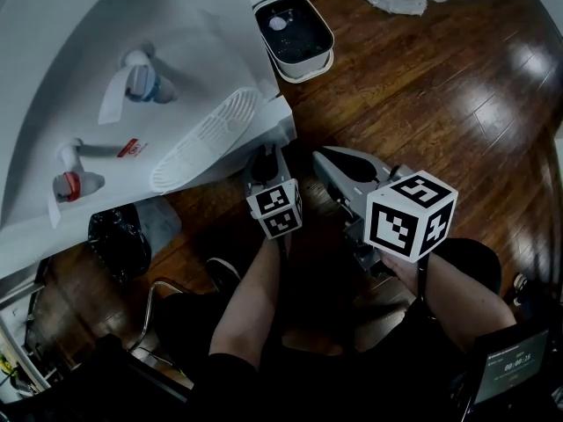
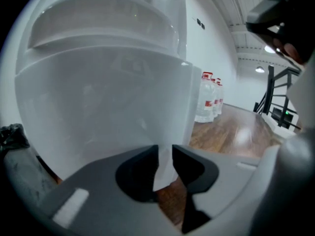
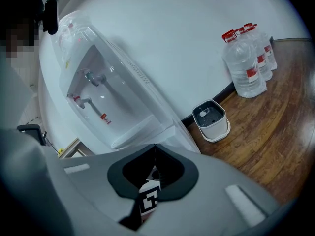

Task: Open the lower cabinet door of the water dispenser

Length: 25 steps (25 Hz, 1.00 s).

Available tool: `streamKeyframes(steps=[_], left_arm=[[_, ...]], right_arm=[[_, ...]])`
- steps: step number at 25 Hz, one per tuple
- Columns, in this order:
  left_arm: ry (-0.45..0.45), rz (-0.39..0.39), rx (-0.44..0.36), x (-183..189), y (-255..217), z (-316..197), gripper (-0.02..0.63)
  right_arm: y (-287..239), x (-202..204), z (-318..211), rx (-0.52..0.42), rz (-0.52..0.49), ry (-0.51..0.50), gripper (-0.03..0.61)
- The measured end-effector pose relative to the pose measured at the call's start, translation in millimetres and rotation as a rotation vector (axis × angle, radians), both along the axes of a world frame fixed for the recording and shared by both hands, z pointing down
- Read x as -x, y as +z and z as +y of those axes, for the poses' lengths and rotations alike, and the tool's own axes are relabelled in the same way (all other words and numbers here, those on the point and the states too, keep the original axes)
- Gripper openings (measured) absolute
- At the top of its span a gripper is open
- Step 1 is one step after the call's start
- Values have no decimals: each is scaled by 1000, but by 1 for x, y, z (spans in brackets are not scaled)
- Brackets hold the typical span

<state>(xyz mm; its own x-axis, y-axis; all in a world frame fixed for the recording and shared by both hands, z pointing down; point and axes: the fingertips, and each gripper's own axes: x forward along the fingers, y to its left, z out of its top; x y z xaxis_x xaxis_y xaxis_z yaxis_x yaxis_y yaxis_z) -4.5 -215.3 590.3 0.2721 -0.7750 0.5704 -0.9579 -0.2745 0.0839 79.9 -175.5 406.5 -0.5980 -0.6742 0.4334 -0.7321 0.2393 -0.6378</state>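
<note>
The left gripper (image 2: 165,168) is seen clamped, its jaws narrowly apart, on the free vertical edge of the lower cabinet door (image 2: 108,112). The door stands upright directly ahead, beneath the drip tray (image 1: 207,139) of the water dispenser (image 1: 132,77). The right gripper (image 3: 154,154) is held shut and empty, farther back.

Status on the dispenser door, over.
Left gripper closed on lower cabinet door edge. Right gripper shut, empty, behind the left. Door looks not yet swung out. White tub on floor nearby, not touching.
</note>
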Motion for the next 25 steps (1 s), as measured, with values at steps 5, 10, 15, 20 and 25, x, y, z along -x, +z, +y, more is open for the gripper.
streamKeyframes(steps=[5, 10, 15, 20, 25], left_arm=[[-5, 0, -7, 0, 2, -2, 89], [33, 16, 15, -9, 10, -5, 88], [40, 1, 15, -5, 12, -16, 43], [-19, 34, 40, 4, 7, -29, 149], [3, 30, 50, 8, 1, -21, 161]], right_arm=[[3, 5, -2, 12, 0, -18, 5], [3, 5, -2, 14, -5, -27, 5], [3, 6, 1, 21, -13, -35, 5], [2, 10, 3, 23, -21, -58, 5], [-10, 12, 1, 9, -41, -64, 5]])
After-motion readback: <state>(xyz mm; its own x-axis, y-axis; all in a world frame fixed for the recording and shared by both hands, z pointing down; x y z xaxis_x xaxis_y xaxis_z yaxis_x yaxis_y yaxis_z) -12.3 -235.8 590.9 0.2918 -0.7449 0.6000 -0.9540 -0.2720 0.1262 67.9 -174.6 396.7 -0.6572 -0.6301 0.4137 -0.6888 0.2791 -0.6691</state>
